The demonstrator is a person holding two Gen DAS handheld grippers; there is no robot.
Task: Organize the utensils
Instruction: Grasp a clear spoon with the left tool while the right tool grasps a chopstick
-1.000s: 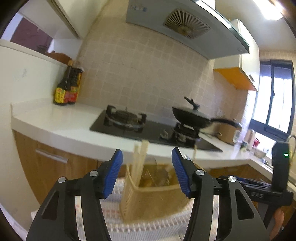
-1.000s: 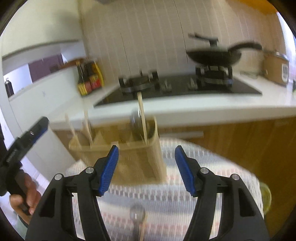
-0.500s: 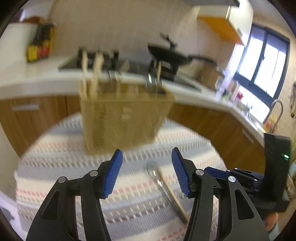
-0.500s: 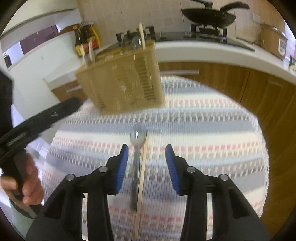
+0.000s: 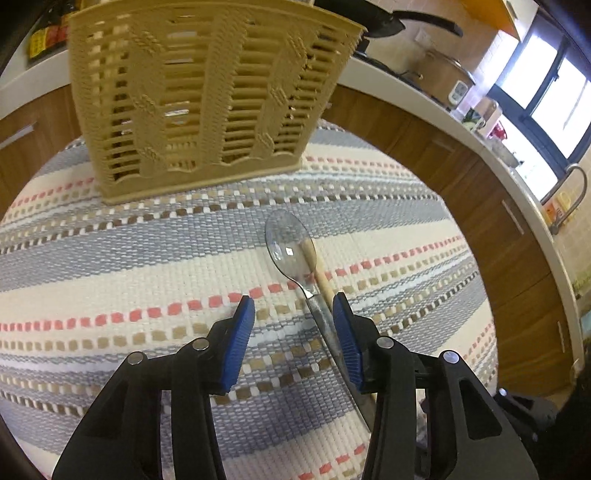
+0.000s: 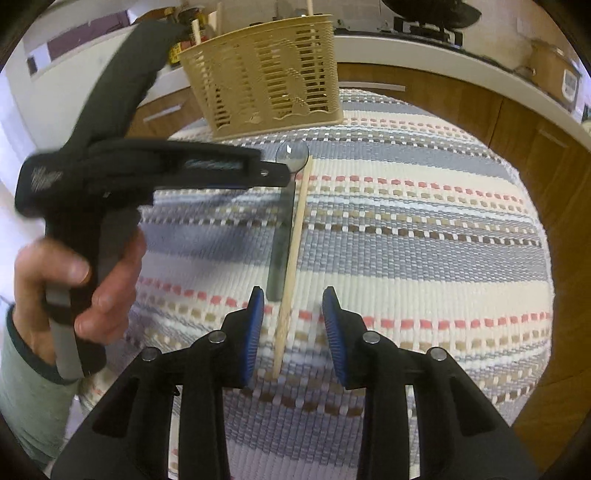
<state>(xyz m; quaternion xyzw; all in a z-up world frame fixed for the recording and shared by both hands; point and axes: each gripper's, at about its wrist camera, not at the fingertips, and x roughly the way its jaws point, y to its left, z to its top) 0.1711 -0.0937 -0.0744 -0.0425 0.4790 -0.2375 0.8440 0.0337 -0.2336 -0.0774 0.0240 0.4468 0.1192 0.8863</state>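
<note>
A metal spoon and a wooden chopstick lie side by side on the striped cloth, in front of a tan slotted utensil basket. My left gripper hovers low over the spoon's handle. Its jaws are closing, with the handle between them near the right pad and not pinched. My right gripper straddles the near end of the chopstick. Its jaws are closing too, and the pads do not touch the stick. The spoon lies just left of it.
In the right wrist view a hand holds the left gripper over the spoon's bowl. The basket holds several utensils. Behind the cloth-covered round table run wooden cabinets and a white counter with a pan.
Both grippers have dropped and tilted down toward the cloth, and their jaws have narrowed. The left one now sits over the spoon handle, the right one over the chopstick's end.
</note>
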